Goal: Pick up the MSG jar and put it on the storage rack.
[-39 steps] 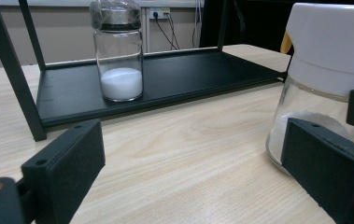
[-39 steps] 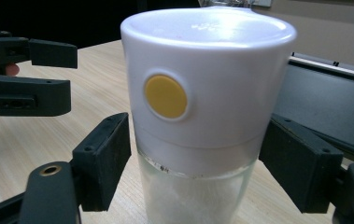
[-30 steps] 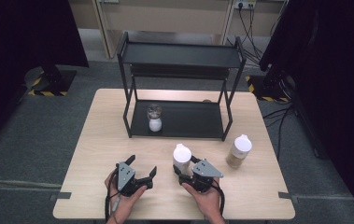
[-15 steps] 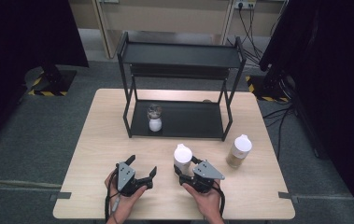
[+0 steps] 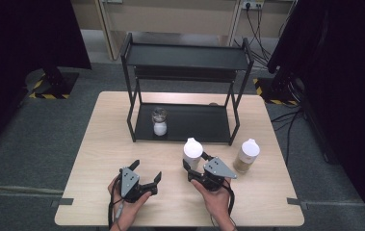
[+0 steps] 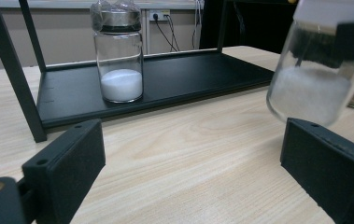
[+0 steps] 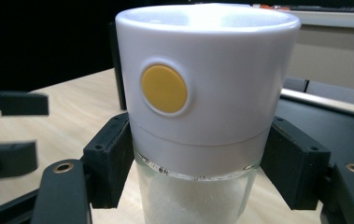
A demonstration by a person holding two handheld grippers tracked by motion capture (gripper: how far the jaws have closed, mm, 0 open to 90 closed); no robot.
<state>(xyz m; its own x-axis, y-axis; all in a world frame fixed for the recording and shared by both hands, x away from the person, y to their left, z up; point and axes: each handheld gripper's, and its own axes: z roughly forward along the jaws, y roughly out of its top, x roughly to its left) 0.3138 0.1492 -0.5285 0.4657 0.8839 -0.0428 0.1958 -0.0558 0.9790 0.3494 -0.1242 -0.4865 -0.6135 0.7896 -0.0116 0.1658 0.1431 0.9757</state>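
We are looking at a pale wooden desk (image 5: 103, 144) carrying a black two-tier rack (image 5: 185, 122) beyond the jaws. A white-capped jar (image 5: 192, 153) is sitting between the right jaws, and a tan-filled jar (image 5: 246, 155) is standing just right of them.

No words, brand names or numbers could be read anywhere. The white lid (image 7: 202, 74) of the jar bore only a plain yellow dot (image 7: 164, 89) with nothing written on it. Left of the rack (image 5: 185, 57), yellow-and-black hazard stripes (image 5: 45, 96) marked the floor.
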